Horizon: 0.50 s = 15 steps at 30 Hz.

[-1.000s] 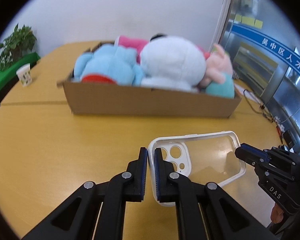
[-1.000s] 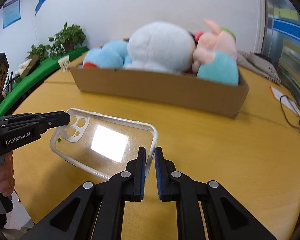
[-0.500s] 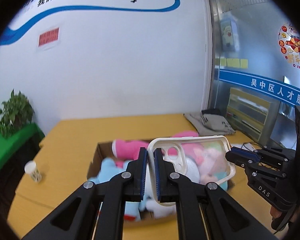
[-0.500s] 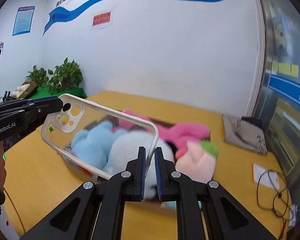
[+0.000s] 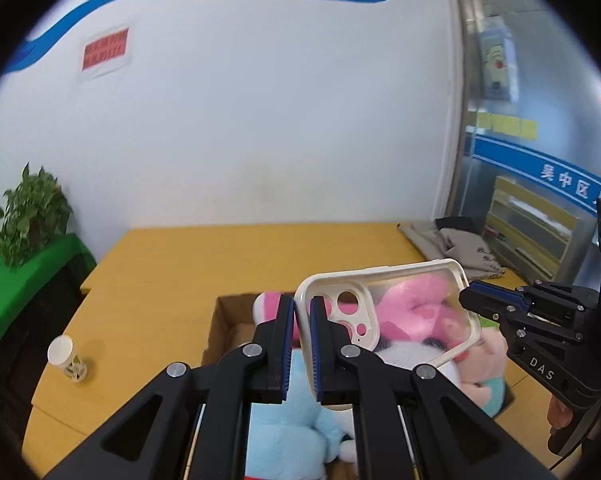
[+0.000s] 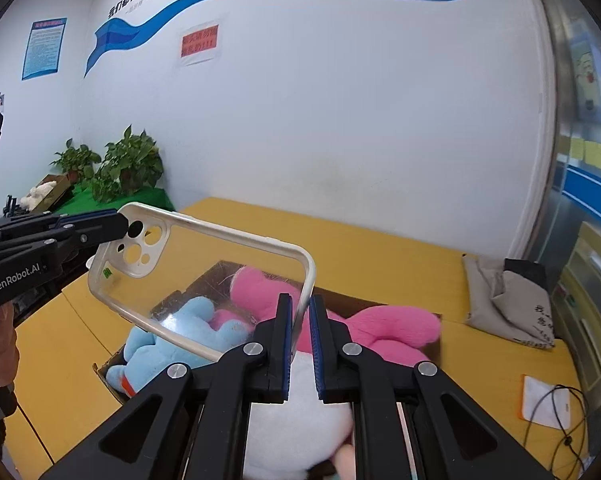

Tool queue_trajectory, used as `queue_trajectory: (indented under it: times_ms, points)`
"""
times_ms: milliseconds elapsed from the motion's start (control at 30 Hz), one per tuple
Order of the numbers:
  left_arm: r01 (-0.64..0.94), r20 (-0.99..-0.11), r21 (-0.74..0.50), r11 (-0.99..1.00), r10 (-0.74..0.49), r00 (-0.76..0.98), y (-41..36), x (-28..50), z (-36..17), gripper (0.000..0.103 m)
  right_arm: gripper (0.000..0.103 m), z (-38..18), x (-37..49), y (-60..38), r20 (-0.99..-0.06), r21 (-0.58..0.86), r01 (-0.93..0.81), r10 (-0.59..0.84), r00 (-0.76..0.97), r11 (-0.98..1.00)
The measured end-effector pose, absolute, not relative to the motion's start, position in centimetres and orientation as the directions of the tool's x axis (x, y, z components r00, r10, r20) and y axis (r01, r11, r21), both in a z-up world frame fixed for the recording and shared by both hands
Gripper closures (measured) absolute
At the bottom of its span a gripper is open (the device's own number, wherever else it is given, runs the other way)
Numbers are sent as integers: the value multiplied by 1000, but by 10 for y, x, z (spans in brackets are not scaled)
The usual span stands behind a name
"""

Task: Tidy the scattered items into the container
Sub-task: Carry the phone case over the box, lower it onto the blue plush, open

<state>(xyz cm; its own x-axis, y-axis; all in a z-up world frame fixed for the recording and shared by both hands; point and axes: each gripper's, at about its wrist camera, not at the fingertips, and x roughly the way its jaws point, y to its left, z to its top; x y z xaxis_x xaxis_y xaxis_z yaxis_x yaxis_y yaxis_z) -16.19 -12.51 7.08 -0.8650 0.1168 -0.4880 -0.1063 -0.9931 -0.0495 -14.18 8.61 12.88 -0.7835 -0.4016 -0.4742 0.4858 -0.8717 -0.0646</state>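
A: Left wrist view: our left gripper (image 5: 301, 312) holds the clear phone case (image 5: 412, 312) at its camera-hole end, the fingers (image 5: 285, 336) narrow and pressed on the white rim.

B: And the right gripper (image 6: 300, 316) does the same on the opposite short end. Its fingers (image 6: 318, 332) are narrow too, with the rim between them.

A: So we carry the phone case in the air with both, and it lies almost flat. Where is it against the box?

B: It is above the cardboard box (image 6: 112, 364), not touching it. Through the clear back we see the pink plush toy (image 6: 384, 328) and the blue plush toy (image 6: 180, 332) inside.

A: In our left view the white plush toy (image 5: 404, 360) is also there, under the case, and the box stands on the yellow bench (image 5: 160, 280).

B: On the bench, left of the box, a small paper cup (image 5: 65, 358) stands well apart. At the far right corner lies a grey cloth bag (image 6: 504, 304), and a cable (image 6: 556, 408) near the edge.
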Motion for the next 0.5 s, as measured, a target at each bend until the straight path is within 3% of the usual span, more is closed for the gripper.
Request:
queue_trajectory:
  times_ms: [500]
  points:
    - [33, -703, -148, -988, 81, -706, -202, -202, -49, 96, 94, 16, -213, -12, -698, -33, 572, -390, -600, -819]
